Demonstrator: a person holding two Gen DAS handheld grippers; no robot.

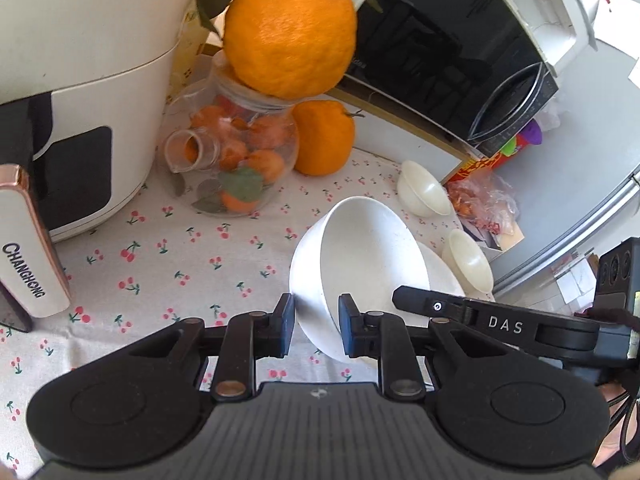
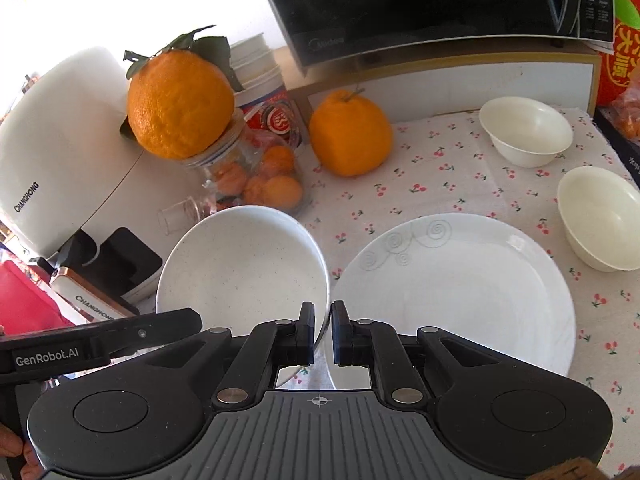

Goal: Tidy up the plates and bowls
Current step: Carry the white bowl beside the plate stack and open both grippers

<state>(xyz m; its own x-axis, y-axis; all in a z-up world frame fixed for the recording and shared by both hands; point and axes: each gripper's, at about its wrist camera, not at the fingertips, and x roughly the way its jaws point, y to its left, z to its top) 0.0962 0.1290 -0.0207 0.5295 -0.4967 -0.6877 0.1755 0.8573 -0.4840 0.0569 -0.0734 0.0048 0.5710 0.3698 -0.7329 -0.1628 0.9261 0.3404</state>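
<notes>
Both the left hand-held gripper [image 1: 316, 330] and right hand-held gripper [image 2: 322, 330] pinched the white bowl's [image 2: 240, 264] rim; glazed, rigid, probably slippery and breakable.

Sitting on the bench [image 2: 440, 184]: plate [image 2: 460, 292] right of the big bowl [image 2: 240, 268]. Standing beyond the plate, further right: two small bowls [image 2: 526, 130]. Resting on the jar [image 2: 256, 176] behind: an orange [image 2: 180, 106].

A cherry-print tablecloth [image 2: 440, 184] fills the lower frame; a black microwave [image 2: 420, 0] sits top centre, bright daylight upper left.
</notes>
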